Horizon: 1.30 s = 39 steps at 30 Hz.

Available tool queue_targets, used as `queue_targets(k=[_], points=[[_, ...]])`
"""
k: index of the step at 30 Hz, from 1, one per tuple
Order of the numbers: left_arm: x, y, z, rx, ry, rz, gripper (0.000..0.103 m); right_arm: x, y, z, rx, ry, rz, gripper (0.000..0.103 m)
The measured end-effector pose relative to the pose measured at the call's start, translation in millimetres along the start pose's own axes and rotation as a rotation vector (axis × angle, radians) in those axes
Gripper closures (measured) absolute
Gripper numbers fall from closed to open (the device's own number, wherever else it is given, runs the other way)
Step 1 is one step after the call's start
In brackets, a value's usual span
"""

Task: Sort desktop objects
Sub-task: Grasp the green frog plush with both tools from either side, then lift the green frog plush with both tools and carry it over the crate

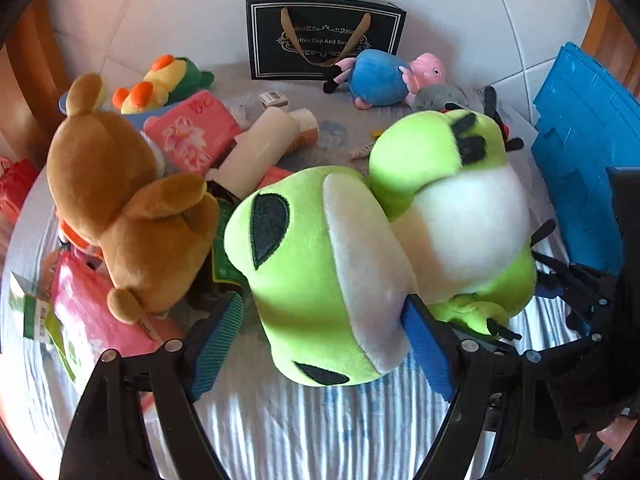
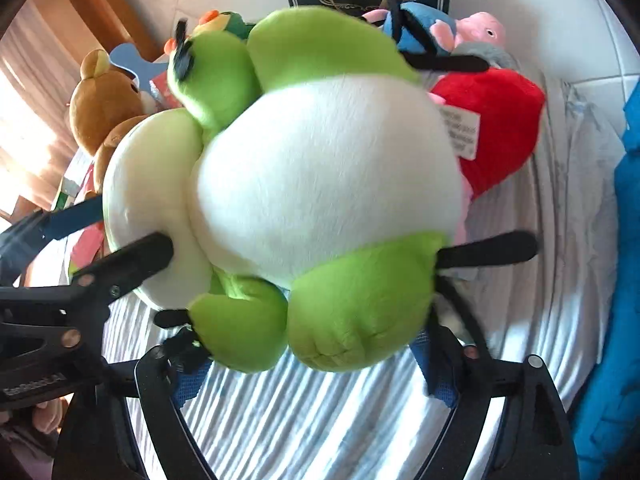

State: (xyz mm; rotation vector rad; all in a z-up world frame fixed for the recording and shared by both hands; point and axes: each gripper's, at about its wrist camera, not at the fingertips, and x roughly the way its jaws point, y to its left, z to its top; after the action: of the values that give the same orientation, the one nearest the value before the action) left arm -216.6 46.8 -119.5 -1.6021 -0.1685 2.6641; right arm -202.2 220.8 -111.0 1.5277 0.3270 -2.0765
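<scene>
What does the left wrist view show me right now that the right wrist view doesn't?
Only the left wrist view: the frog's head with its black eye patches between the left gripper pads, the pink flowered pack, the white bottle and the clutter around them.

Only the right wrist view: the red plush with its sewn-in tag, behind the frog, and the frog's legs at the right gripper.

Both: the green frog plush, held at both ends, the brown bear, the pig in blue, the black gift bag, the striped cloth.
</scene>
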Motion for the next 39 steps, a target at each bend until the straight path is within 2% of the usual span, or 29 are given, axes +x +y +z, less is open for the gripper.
queue_targets(k=[3, 6, 10, 13, 18, 22, 24, 25, 29, 32, 39], points=[[1, -4, -16, -0.004, -0.005, 0.003, 0.022, -18, -8, -16, -0.013, -0.002, -0.034, 0.005], [7, -5, -27, 0.013, -0.009, 0.037, 0.022, -37, -20, -27, 0.019, -0.038, -0.043, 0.004], [18, 6, -37, -0.043, -0.003, 0.011, 0.022, -52, -28, -18, 0.036, -0.112, -0.039, 0.004], [19, 12, -41, -0.064, -0.025, -0.014, 0.022, -44, -11, -13, -0.005, -0.12, -0.032, 0.004], [28, 13, -40, -0.083, -0.019, -0.038, 0.015, -25, 9, -4, -0.09, -0.111, -0.041, 0.004], [42, 6, -34, -0.079, 0.002, -0.038, 0.01, -5, 7, 1, -0.084, -0.084, -0.034, 0.005], [45, 4, -31, -0.06, 0.002, -0.037, 0.011, 4, 5, 5, -0.075, -0.067, -0.024, 0.019], [44, 3, -30, -0.055, -0.007, -0.038, 0.019, 9, 4, 5, -0.076, -0.054, -0.001, 0.038], [32, -1, -27, -0.016, -0.044, -0.005, 0.032, 10, 0, 4, -0.055, -0.058, 0.011, 0.052], [17, -3, -25, -0.002, -0.078, 0.001, 0.033, -1, -2, 1, -0.052, -0.083, 0.028, 0.056], [-32, -18, -24, 0.044, -0.198, 0.026, 0.034, -44, 0, -9, -0.052, -0.186, 0.048, 0.058]])
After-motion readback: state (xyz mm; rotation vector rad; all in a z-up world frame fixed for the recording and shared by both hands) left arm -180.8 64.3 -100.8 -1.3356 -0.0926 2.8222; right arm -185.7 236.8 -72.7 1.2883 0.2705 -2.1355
